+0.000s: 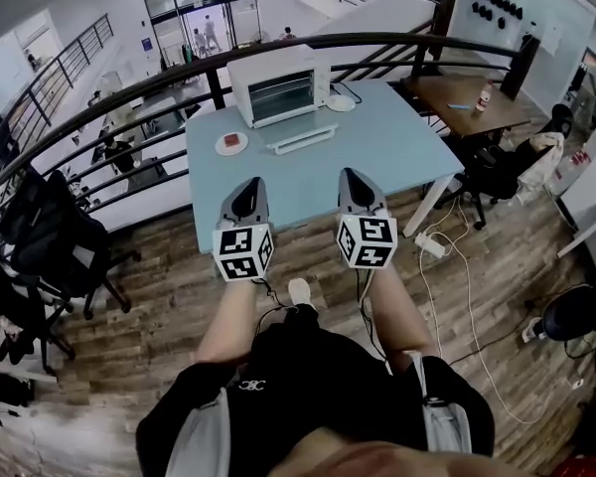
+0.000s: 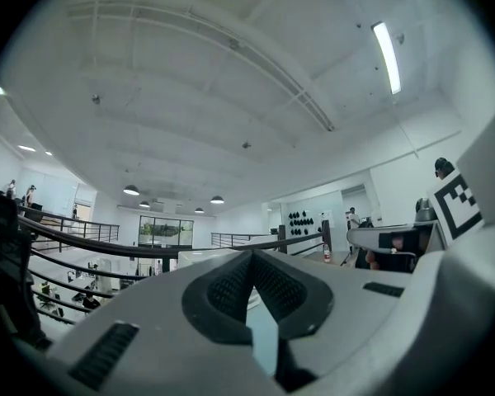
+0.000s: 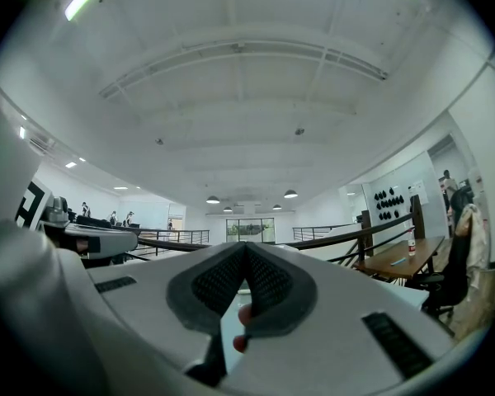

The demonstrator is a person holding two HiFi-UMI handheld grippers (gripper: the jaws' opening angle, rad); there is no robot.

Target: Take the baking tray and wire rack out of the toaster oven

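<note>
- Left gripper (image 1: pixel 246 192): clamped fully shut, nothing in it.
- Right gripper (image 1: pixel 355 182): same deal, closed and empty.
- Oven (image 1: pixel 278 85) sits at the table's (image 1: pixel 397 147) far edge; both grippers hover over the near edge.

- A brown wooden floor (image 1: pixel 129 346) lies below.
- A black railing (image 1: pixel 217 87) runs behind the light blue desk (image 1: pixel 397 157).
- A brown table (image 1: pixel 467 102) stands on the right.
- Black chairs (image 1: pixel 55 251) stand on the left.
- Long lights (image 2: pixel 386 56) shine on the white ceiling (image 2: pixel 190 97).
</note>
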